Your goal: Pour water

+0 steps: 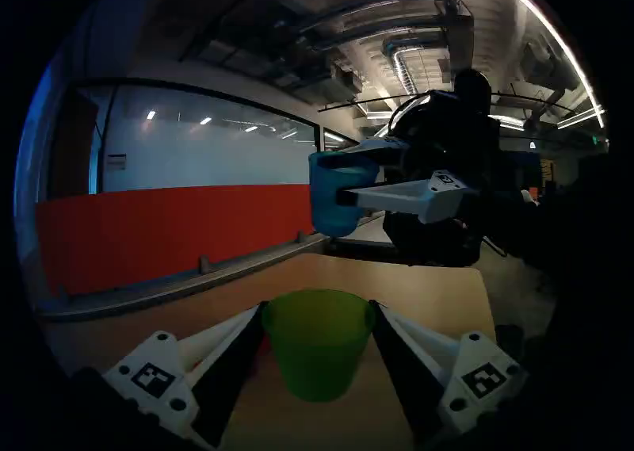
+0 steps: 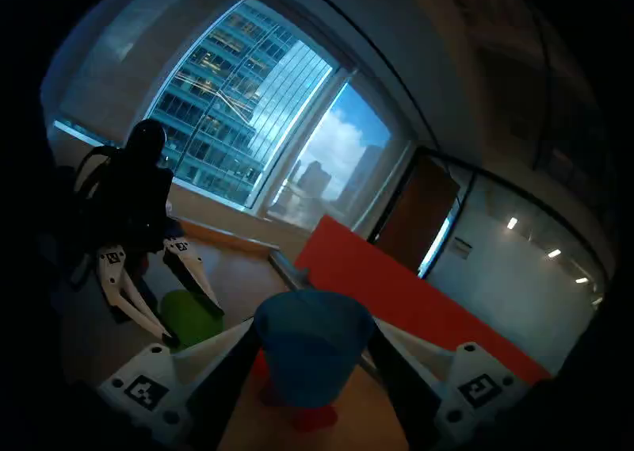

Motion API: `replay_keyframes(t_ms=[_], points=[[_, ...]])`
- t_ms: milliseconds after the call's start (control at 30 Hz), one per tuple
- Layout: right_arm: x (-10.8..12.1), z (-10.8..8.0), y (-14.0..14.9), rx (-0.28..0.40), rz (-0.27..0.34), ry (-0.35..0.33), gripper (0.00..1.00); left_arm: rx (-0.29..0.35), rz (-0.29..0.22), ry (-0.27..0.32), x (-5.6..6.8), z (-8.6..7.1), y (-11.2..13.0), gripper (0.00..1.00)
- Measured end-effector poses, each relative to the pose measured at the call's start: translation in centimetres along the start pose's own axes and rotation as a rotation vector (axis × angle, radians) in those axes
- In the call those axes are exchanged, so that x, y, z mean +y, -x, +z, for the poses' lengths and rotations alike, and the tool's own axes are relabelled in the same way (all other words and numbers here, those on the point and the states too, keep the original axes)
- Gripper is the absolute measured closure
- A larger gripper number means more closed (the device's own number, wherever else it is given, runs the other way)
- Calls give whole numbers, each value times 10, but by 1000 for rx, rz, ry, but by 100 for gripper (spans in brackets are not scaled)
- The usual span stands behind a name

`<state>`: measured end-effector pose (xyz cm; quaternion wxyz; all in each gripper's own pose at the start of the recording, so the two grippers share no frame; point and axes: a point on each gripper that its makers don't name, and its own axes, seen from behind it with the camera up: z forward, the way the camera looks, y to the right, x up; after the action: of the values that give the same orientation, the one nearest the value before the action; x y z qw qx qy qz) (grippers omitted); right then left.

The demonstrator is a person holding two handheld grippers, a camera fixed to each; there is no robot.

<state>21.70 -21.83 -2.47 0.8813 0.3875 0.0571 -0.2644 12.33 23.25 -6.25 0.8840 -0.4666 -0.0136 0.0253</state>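
Observation:
In the left gripper view a green cup [image 1: 318, 342] stands upright between the fingers of my left gripper [image 1: 317, 348], which is shut on it just above the wooden table [image 1: 412, 280]. Beyond and higher hangs a blue cup [image 1: 339, 191], held upright in my right gripper [image 1: 349, 183]. In the right gripper view the blue cup [image 2: 312, 346] sits between the fingers of my right gripper [image 2: 312, 352], which press on its sides. Farther off to the left, my left gripper [image 2: 190, 315] grips the green cup [image 2: 190, 318]. Water inside either cup cannot be made out.
An orange wall panel [image 1: 166, 229] under frosted glass runs along the table's far side. A red object [image 2: 313, 416] lies on the table below the blue cup. Large windows [image 2: 238, 110] rise behind the dark-clothed person [image 2: 131, 193] holding the grippers.

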Motion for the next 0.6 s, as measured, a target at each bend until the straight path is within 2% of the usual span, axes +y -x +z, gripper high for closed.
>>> replay_keyframes(t_ms=[600], points=[[20,16,-33,26,-152,10,8,3,-15,-1,1,-2,0,9]])
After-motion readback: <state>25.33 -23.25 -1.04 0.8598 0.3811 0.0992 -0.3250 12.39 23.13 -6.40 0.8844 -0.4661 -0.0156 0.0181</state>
